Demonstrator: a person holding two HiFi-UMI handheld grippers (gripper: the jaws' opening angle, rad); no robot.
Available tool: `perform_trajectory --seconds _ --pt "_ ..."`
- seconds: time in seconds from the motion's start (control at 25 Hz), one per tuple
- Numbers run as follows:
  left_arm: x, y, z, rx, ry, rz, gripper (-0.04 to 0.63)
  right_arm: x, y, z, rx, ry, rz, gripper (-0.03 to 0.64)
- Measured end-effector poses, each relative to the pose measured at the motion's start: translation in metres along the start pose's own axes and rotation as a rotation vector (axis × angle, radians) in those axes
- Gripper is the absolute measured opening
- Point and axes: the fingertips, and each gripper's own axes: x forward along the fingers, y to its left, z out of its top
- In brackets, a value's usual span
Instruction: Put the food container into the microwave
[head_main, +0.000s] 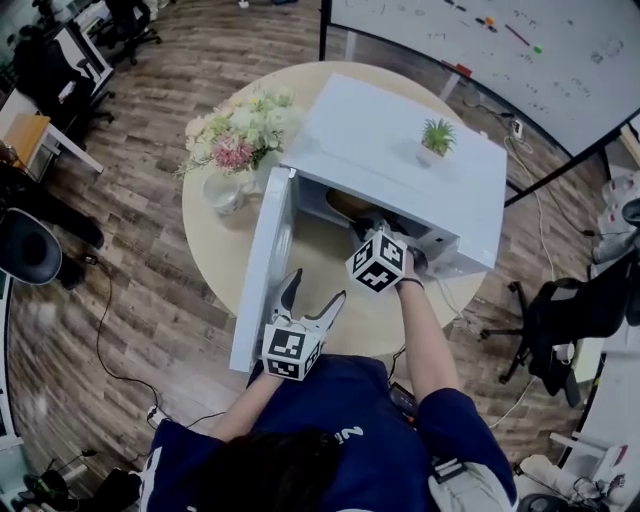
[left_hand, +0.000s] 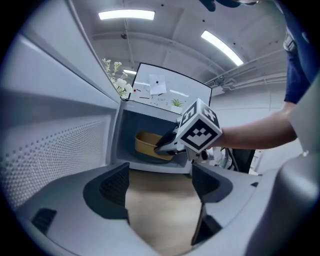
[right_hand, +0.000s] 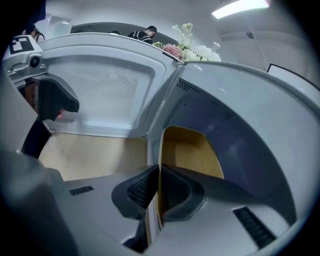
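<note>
The yellow-brown food container (right_hand: 192, 150) sits inside the open white microwave (head_main: 400, 150); it also shows as the container (left_hand: 147, 145) within the cavity and its rim (head_main: 350, 205) from above. My right gripper (right_hand: 159, 187) is shut on the container's near wall, reaching into the cavity; its marker cube (head_main: 378, 262) shows at the opening. My left gripper (left_hand: 160, 187) is open and empty, held in front of the microwave beside the swung-open door (head_main: 262, 270), its fingers (head_main: 290, 290) pointing at the table.
The microwave stands on a round beige table (head_main: 215, 230). A vase of flowers (head_main: 235, 145) is at the table's left, and a small potted plant (head_main: 437, 135) rests on the microwave's top. Office chairs (head_main: 570, 310) and a whiteboard (head_main: 500, 45) surround the table.
</note>
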Motion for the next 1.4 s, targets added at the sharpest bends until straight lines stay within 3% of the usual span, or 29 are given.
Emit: perform_trajectory --seconds 0.4,1.12,1.2,1.28,1.4 --pt "0.000 0.002 -0.001 0.023 0.002 0.017 0.383 0.026 -0.024 -0.007 0.018 0.030 -0.050 0.025" --pt "0.000 0.017 -0.009 -0.046 0.028 0.027 0.383 0.055 -0.043 -0.016 0.038 0.070 -0.072 0.039" --pt "0.000 0.015 -0.010 -0.045 0.030 0.022 0.383 0.055 -0.044 -0.019 0.045 0.075 -0.080 0.083" --pt "0.000 0.016 -0.010 -0.044 0.029 0.022 0.383 0.056 -0.043 -0.021 0.051 0.079 -0.084 0.206" --pt "0.000 0.016 -0.009 -0.043 0.025 0.024 0.383 0.053 -0.044 -0.020 0.072 0.056 -0.114 0.277"
